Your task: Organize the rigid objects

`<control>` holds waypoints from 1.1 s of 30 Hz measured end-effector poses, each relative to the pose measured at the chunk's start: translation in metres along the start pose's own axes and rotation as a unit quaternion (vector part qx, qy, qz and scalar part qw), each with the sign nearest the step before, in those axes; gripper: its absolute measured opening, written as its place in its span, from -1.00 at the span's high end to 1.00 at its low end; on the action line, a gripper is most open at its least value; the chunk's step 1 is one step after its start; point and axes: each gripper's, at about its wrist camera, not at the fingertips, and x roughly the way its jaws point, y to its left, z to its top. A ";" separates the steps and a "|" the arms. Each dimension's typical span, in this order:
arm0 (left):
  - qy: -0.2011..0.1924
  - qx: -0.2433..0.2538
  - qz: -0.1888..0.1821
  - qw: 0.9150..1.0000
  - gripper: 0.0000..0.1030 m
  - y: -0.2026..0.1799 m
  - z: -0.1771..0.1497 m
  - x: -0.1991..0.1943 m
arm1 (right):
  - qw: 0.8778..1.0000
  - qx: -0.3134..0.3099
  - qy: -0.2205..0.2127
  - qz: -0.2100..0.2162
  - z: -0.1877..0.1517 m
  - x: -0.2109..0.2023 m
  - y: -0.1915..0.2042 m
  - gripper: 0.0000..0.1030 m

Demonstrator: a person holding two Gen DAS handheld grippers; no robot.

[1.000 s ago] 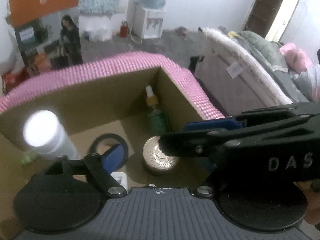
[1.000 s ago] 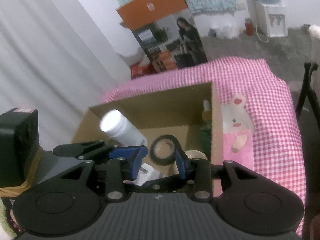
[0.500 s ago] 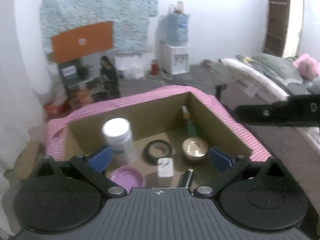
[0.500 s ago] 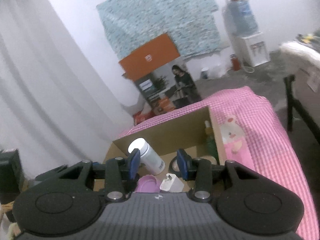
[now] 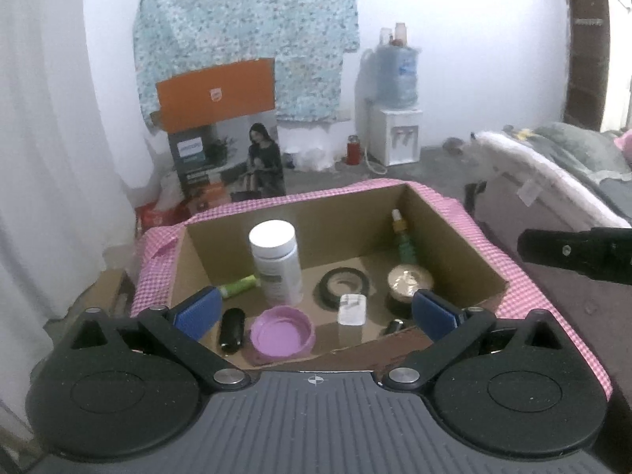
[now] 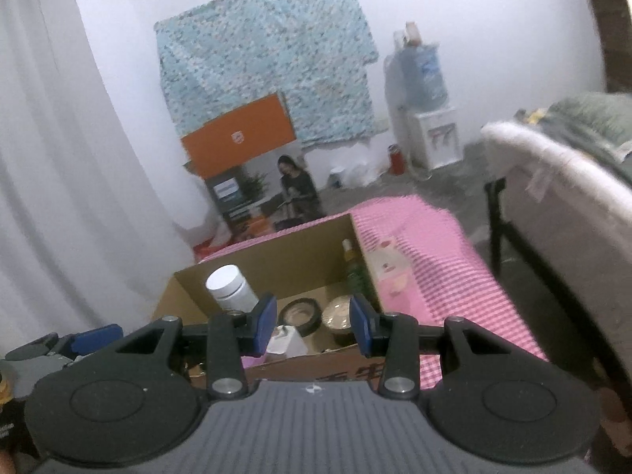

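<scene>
Rigid objects fill the cardboard box [image 5: 454, 245] on the pink-checked table [image 5: 553, 316]: white bottle [image 5: 274, 260] upright near its far left corner, dropper bottle [image 5: 403, 237] against the right wall. Left gripper [image 5: 316, 312], jaws just spread wide and empty, and right gripper [image 6: 312, 326], partly apart and empty, hang at the near edge, apparently finished.

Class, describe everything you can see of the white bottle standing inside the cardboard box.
The white bottle is a round jar that looks like plastic, with a flat white screw cap, closed, and a pale label bearing a grey band of print too small to read. It stands upright on the floor of the cardboard box, left of centre. A small green tube lies at its base on the left; whether they touch is unclear.
</scene>
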 end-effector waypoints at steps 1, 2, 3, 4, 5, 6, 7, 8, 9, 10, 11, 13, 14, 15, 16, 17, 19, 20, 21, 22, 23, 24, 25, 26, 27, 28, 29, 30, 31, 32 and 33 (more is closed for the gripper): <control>-0.001 -0.004 -0.005 1.000 -1.00 0.001 -0.002 -0.001 | 1.000 -0.005 -0.004 -0.006 -0.002 -0.002 0.002 0.16; 0.000 -0.007 -0.013 1.000 -1.00 0.002 -0.003 -0.002 | 1.000 -0.010 -0.006 -0.012 -0.004 -0.003 0.003 0.16; 0.004 -0.009 -0.019 1.000 -1.00 0.004 -0.005 -0.002 | 1.000 -0.016 -0.007 -0.021 -0.006 -0.004 0.005 0.15; 0.009 -0.012 -0.021 1.000 -1.00 0.006 -0.007 -0.002 | 0.999 -0.019 -0.008 -0.027 -0.007 -0.005 0.006 0.15; 0.018 -0.015 -0.024 0.999 -1.00 0.009 -0.008 0.000 | 0.999 -0.022 -0.009 -0.032 -0.009 -0.006 0.006 0.15; 0.025 -0.016 -0.026 0.999 -1.00 0.010 -0.010 0.000 | 0.999 -0.024 -0.009 -0.038 -0.011 -0.007 0.005 0.15; 0.034 -0.020 -0.026 0.999 -1.00 0.014 -0.012 0.001 | 0.999 -0.025 -0.008 -0.044 -0.012 -0.007 0.005 0.15; 0.042 -0.024 -0.024 0.999 -1.00 0.018 -0.014 0.002 | 0.998 -0.026 -0.006 -0.049 -0.014 -0.006 0.005 0.15; 0.047 -0.027 -0.020 0.998 -1.00 0.021 -0.016 0.003 | 0.998 -0.028 -0.004 -0.051 -0.017 -0.006 0.004 0.15; 0.049 -0.030 -0.014 0.998 -1.00 0.025 -0.018 0.003 | 0.998 -0.030 -0.002 -0.053 -0.020 -0.005 0.004 0.15; 0.052 -0.032 -0.005 0.998 -1.00 0.029 -0.019 0.003 | 0.998 -0.035 0.001 -0.055 -0.022 -0.003 0.005 0.12; 0.058 -0.033 0.007 0.998 -1.00 0.036 -0.022 0.004 | 0.998 -0.040 0.001 -0.055 -0.028 -0.001 0.006 -0.96; 0.060 -0.034 0.011 0.998 -1.00 0.038 -0.024 0.004 | 0.998 -0.041 -0.023 -0.049 -0.034 -0.002 0.007 -1.00; 0.061 -0.035 0.018 0.997 -1.00 0.041 -0.025 0.004 | 0.997 -0.047 -0.037 -0.048 -0.038 -0.003 0.008 -1.00; 0.062 -0.036 0.021 0.997 -1.00 0.044 -0.025 0.004 | 0.996 -0.061 -0.036 -0.049 -0.039 0.000 0.010 -1.00; 0.064 -0.038 0.025 0.997 -1.00 0.047 -0.026 0.004 | 0.995 -0.076 -0.027 -0.049 -0.042 0.005 0.014 -1.00; 0.068 -0.044 0.030 0.996 -1.00 0.052 -0.027 0.007 | 0.996 -0.079 -0.009 -0.043 -0.045 0.015 0.016 -1.00; 0.072 -0.048 0.032 0.996 -1.00 0.054 -0.028 0.008 | 0.996 -0.076 -0.002 -0.039 -0.046 0.019 0.016 -1.00; 0.077 -0.052 0.035 0.995 -1.00 0.056 -0.028 0.010 | 0.997 -0.072 0.006 -0.037 -0.047 0.024 0.016 -1.00; 0.080 -0.054 0.036 0.995 -1.00 0.058 -0.028 0.012 | 0.997 -0.072 0.011 -0.036 -0.047 0.027 0.017 -1.00; 0.085 -0.056 0.037 0.994 -1.00 0.059 -0.028 0.014 | 0.997 -0.072 0.015 -0.034 -0.049 0.032 0.017 -1.00; 0.091 -0.059 0.039 0.993 -1.00 0.059 -0.029 0.016 | 0.997 -0.072 0.020 -0.031 -0.049 0.035 0.018 -1.00; 0.095 -0.061 0.041 0.993 -1.00 0.060 -0.029 0.019 | 0.997 -0.071 0.029 -0.029 -0.049 0.039 0.019 -1.00; 0.098 -0.063 0.042 0.992 -1.00 0.060 -0.029 0.020 | 0.996 -0.071 0.037 -0.031 -0.050 0.042 0.021 -1.00; 0.101 -0.065 0.042 0.992 -1.00 0.060 -0.028 0.021 | 0.996 -0.071 0.046 -0.036 -0.050 0.047 0.022 -1.00; 0.102 -0.067 0.042 0.992 -1.00 0.060 -0.028 0.023 | 0.995 -0.071 0.052 -0.040 -0.050 0.050 0.023 -1.00; 0.103 -0.067 0.043 0.991 -1.00 0.060 -0.028 0.023 | 0.995 -0.070 0.059 -0.043 -0.051 0.052 0.024 -1.00; 0.103 -0.067 0.044 0.991 -1.00 0.059 -0.027 0.024 | 0.994 -0.070 0.066 -0.045 -0.050 0.056 0.025 -1.00; 0.103 -0.067 0.044 0.991 -1.00 0.059 -0.026 0.024 | 0.994 -0.070 0.070 -0.046 -0.050 0.058 0.026 -1.00; 0.103 -0.066 0.045 0.991 -1.00 0.059 -0.025 0.025 | 0.994 -0.072 0.072 -0.046 -0.050 0.060 0.027 -1.00; 0.102 -0.066 0.045 0.992 -1.00 0.058 -0.024 0.026 | 0.993 -0.074 0.074 -0.046 -0.050 0.062 0.028 -1.00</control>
